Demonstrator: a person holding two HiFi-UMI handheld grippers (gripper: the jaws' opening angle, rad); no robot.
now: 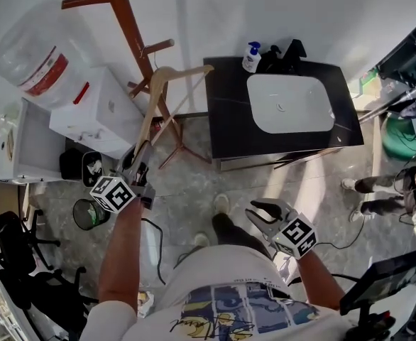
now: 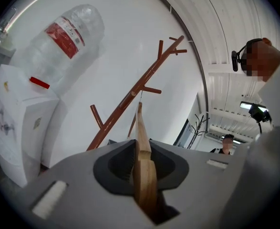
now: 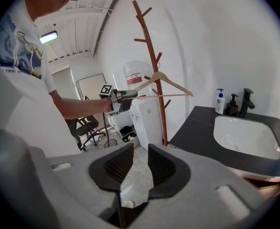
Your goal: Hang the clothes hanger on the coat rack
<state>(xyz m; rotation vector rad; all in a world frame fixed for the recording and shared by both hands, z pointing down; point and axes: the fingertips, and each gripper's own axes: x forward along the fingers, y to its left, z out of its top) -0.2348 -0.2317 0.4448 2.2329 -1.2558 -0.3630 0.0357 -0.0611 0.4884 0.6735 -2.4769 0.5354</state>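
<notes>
My left gripper (image 1: 135, 163) is shut on one end of a pale wooden clothes hanger (image 1: 149, 105). It holds the hanger out level toward the reddish-brown coat rack (image 1: 133, 30). In the left gripper view the hanger (image 2: 144, 166) runs edge-on between the pads, its thin metal hook close to a branch of the rack (image 2: 135, 92). Whether the hook touches the branch I cannot tell. The right gripper view shows the hanger (image 3: 171, 85) beside the rack's trunk (image 3: 152, 46). My right gripper (image 1: 258, 210) hangs low near my waist, open, nothing between its pads (image 3: 161, 163).
A white water dispenser (image 1: 101, 109) with a large bottle (image 1: 41, 59) stands left of the rack. A black vanity (image 1: 222, 112) with a white sink and soap bottle (image 1: 251, 57) is to the right. A bin (image 1: 87, 213), an office chair (image 1: 9, 261) and another person (image 1: 385, 183) stand around.
</notes>
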